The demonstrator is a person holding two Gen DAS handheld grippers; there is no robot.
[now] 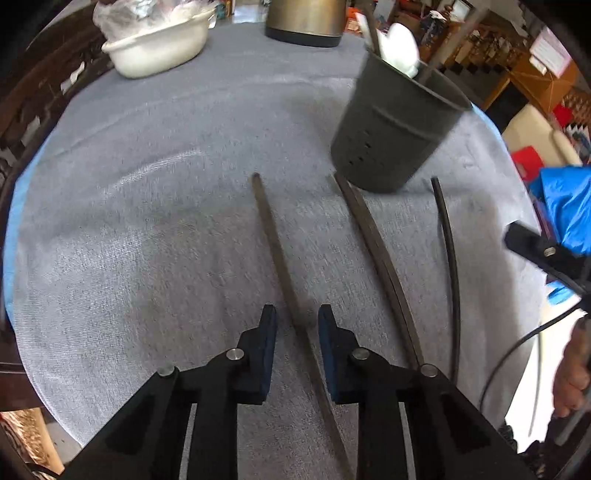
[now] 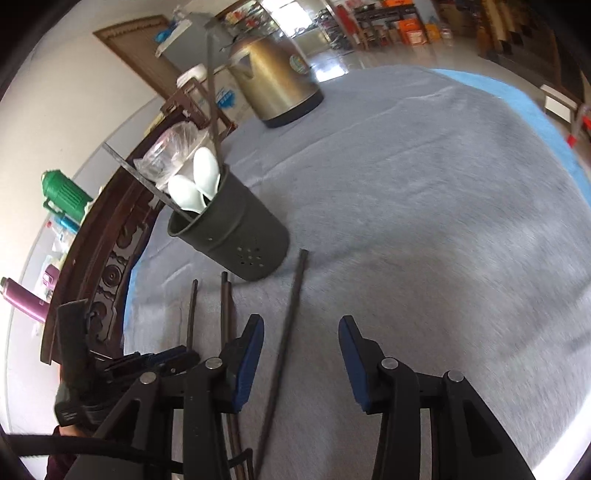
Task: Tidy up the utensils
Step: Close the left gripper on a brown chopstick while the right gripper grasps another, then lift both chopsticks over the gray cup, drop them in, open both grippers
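While left gripper straddles chopstick, jaws spread for pinch; right gripper jaws spread, idle; holder near for drop-in.

The kettle is cut off by the top edge; the chopstick's near end hides under the left tongs.

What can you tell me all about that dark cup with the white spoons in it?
The cup is a dark grey, matte holder, round, wider at the rim, with a faint ridge around its side and small drain holes near the bottom. It stands upright on the grey cloth. Inside are two white spoons, bowls up, and two dark chopsticks leaning out over the rim. More chopsticks lie on the cloth at its foot; one pair's tips reach its base. Neither claw touches it.
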